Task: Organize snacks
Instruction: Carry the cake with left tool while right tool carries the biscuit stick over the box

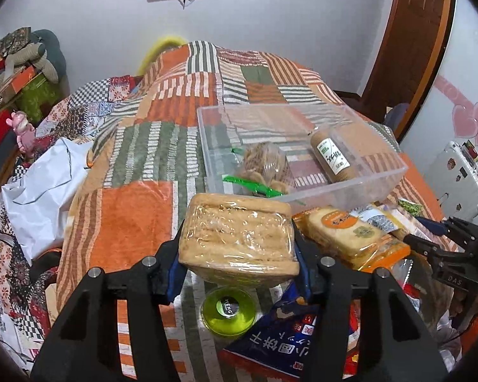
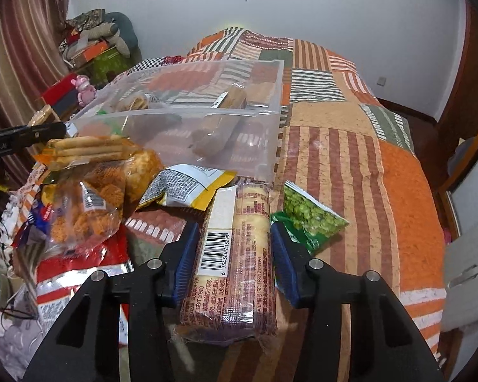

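Note:
My left gripper (image 1: 237, 248) is shut on a clear-wrapped pack of beige biscuits (image 1: 239, 235), held above the bed just in front of the clear plastic bin (image 1: 350, 191). The bin holds a bag of cookies (image 1: 264, 162) and a brown biscuit roll (image 1: 333, 156). My right gripper (image 2: 234, 254) is shut on a long biscuit pack with a barcode (image 2: 235, 254), near the bin's front wall (image 2: 207, 133). A pile of snack bags (image 2: 89, 197) lies to the left, a green pea bag (image 2: 309, 215) to the right.
A patchwork bedspread (image 1: 162, 146) covers the bed. A green-lidded jar (image 1: 228, 312) and a blue snack bag (image 1: 277, 343) lie under the left gripper. A white plastic bag (image 1: 41, 197) sits at the left. Boxes and toys (image 2: 92, 51) are stacked by the wall.

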### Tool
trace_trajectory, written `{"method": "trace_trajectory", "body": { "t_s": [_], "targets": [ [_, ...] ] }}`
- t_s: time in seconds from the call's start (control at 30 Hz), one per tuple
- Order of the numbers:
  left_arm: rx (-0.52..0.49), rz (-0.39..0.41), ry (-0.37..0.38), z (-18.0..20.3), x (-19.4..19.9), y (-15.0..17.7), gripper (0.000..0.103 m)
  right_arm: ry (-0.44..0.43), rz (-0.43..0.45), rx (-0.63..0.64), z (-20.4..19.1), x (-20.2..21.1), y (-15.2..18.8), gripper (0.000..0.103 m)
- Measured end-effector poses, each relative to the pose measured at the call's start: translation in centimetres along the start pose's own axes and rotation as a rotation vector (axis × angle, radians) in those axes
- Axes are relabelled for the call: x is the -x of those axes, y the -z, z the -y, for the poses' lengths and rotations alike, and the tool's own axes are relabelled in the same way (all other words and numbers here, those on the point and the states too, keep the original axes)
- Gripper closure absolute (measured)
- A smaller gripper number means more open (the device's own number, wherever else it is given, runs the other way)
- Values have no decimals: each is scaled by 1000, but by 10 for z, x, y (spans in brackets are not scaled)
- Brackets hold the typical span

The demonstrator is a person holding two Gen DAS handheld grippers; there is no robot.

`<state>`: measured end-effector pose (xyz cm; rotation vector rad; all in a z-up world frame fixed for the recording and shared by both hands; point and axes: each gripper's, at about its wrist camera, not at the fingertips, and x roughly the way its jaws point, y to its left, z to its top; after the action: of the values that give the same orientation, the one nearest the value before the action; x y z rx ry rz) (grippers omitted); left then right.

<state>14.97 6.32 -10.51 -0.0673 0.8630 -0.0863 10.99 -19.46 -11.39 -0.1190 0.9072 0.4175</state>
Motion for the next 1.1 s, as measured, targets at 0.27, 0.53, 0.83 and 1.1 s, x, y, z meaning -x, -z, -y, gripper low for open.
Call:
{"method": "trace_trajectory", "body": {
  "t_s": [0.27,0.53,0.83,1.1],
  "targets": [
    [26,44,1,-5,19,-12,48,15,65,-26,10,26,-6,60],
    [20,84,-10,-3,34,-27,48,0,163,-23,8,45,-33,60],
    [12,114,-15,2,33,-49,48,-30,251,-20,1,44,-66,60],
    [30,107,-7,1,11,-69,48,-42,275,-10,-14,26,-89,60]
  ]
}}
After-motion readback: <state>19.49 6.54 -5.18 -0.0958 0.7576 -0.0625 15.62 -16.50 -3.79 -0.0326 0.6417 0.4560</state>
